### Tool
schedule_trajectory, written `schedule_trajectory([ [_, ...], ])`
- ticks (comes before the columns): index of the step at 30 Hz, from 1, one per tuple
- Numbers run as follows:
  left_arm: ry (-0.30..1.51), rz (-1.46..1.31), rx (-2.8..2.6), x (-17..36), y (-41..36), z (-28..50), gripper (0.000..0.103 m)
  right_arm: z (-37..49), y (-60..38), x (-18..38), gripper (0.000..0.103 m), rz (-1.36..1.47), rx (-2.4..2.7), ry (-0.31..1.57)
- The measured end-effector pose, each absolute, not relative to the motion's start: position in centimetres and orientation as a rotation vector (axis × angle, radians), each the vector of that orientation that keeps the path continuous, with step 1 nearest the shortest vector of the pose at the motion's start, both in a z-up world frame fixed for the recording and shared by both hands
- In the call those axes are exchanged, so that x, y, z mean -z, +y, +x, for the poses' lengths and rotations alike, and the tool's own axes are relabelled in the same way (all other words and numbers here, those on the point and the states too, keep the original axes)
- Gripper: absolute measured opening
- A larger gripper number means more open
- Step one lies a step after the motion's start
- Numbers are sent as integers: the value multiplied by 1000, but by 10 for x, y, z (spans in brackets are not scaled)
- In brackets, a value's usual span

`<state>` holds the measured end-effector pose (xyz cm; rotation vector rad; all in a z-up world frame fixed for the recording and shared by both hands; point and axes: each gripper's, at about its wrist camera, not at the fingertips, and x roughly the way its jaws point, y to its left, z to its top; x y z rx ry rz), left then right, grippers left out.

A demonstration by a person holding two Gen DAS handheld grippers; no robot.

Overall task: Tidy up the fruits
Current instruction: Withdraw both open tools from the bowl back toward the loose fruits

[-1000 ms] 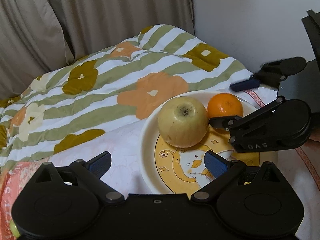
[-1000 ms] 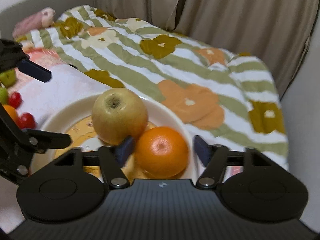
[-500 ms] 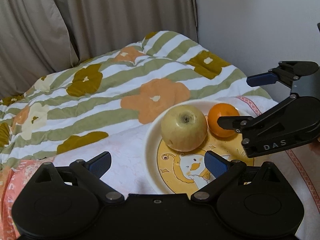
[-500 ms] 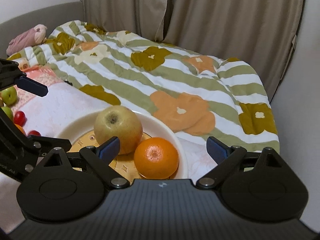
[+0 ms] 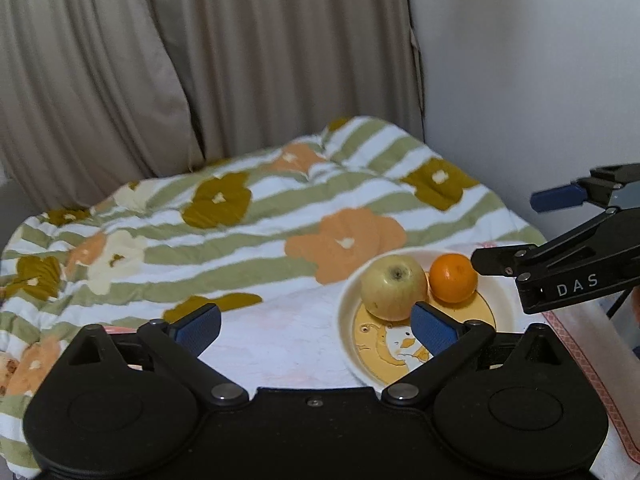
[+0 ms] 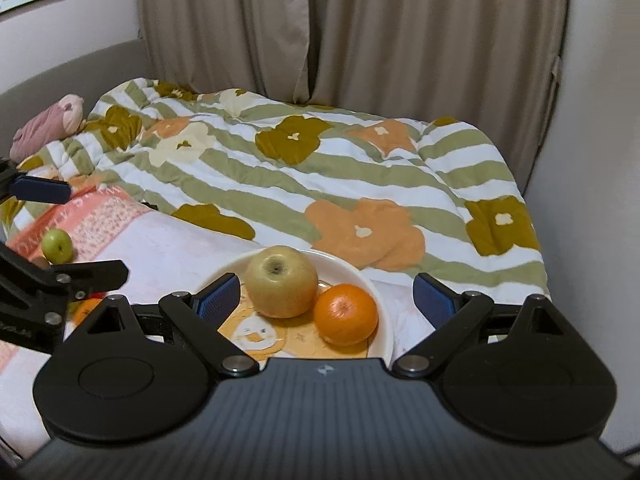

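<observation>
A yellow-green apple (image 5: 394, 287) and an orange (image 5: 453, 278) sit side by side on a cream plate (image 5: 348, 336) with a cartoon print; they also show in the right wrist view as the apple (image 6: 281, 283), the orange (image 6: 346, 314) and the plate (image 6: 384, 320). My left gripper (image 5: 316, 325) is open and empty, above the white cloth left of the plate. My right gripper (image 6: 326, 294) is open and empty, raised above the plate. A small green fruit (image 6: 58, 245) and another orange (image 6: 86, 311) lie at the left.
A green-striped flowered quilt (image 6: 320, 176) covers the bed behind the plate. Beige curtains (image 5: 200, 60) and a white wall (image 5: 540, 80) stand behind. A pink plush toy (image 6: 48, 124) lies at the far left. A pink patterned cloth (image 6: 92, 216) lies under the loose fruit.
My right gripper let go of the orange, opened wide and rose back from the plate. My left gripper also lifted and pulled back, so the plate looks smaller.
</observation>
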<state>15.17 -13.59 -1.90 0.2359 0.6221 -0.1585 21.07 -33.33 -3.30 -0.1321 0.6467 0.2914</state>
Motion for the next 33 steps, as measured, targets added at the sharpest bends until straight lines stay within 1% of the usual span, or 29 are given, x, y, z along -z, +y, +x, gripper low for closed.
schedule_trajectory([
  [3,591,217,150,8,-122,129,103,189,-324,18,103,-111,-271,651],
  [9,586,169,137,-3,-90,91,103,150,-301,-3,103,-61,-236,664],
  [17,565,156,96,-10,-42,59,103,107,-255,-18,103,-7,-239,658],
  [24,584,165,92,-1,3,51,103,87,-201,-11,103,7,-243,670],
  [33,631,186,126,37,63,67,103,88,-136,14,103,78,-231,697],
])
